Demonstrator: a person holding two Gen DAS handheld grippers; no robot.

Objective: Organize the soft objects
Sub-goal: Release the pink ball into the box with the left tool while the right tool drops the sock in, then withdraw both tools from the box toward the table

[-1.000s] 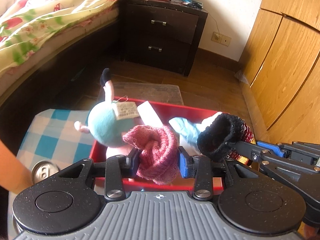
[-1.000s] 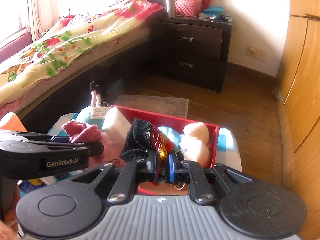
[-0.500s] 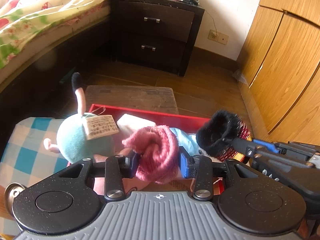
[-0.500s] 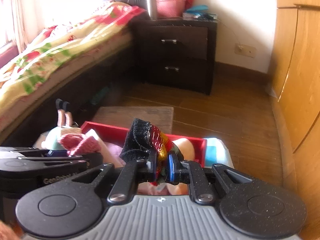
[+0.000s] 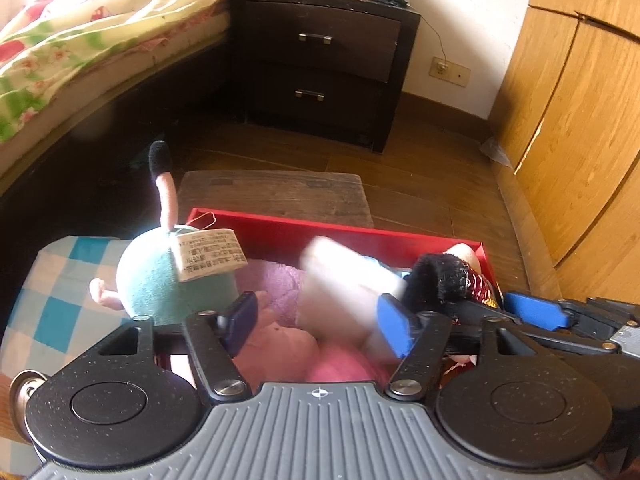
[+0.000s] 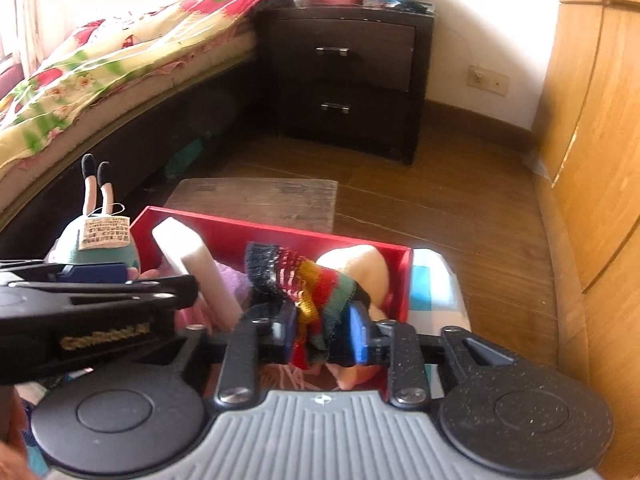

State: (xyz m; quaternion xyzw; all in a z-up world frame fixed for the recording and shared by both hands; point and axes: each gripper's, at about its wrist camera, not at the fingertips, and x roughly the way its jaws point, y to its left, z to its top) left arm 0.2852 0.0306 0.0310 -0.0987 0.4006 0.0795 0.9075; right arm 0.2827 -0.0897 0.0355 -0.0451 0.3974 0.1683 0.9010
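— Grippers first, how do they stand?

— Left gripper (image 5: 318, 322) hangs over the near part of the red box (image 5: 340, 234) with its blue fingers (image 5: 394, 330) spread wide, and nothing sits between them. Right gripper (image 6: 324, 330) is closed narrow on a striped knit sock (image 6: 316, 292), which stands up from the jaws, its dark cuff on top.

— And around them, from the biggest thing?

— Far left is the bed (image 6: 100, 60) with a flowered cover, and far behind the box stands a dark nightstand (image 5: 320, 68) with two drawers. On the right are wooden wardrobe doors (image 5: 580, 120). The box rests on a blue-and-white checked cloth (image 5: 52, 300).

— What lies in the box?

— A white foam block (image 6: 192, 264) leans in the left part, a cream plush (image 6: 360, 268) is at the right wall, a purple cloth (image 5: 276, 284) is on the bottom, and pink soft things (image 5: 280, 350) lie near the left gripper. In the left wrist view the block looks blurred.

— And outside it?

— A teal plush toy (image 5: 156, 284) with a paper tag (image 5: 208, 254) lies at the left edge of the box, legs up.
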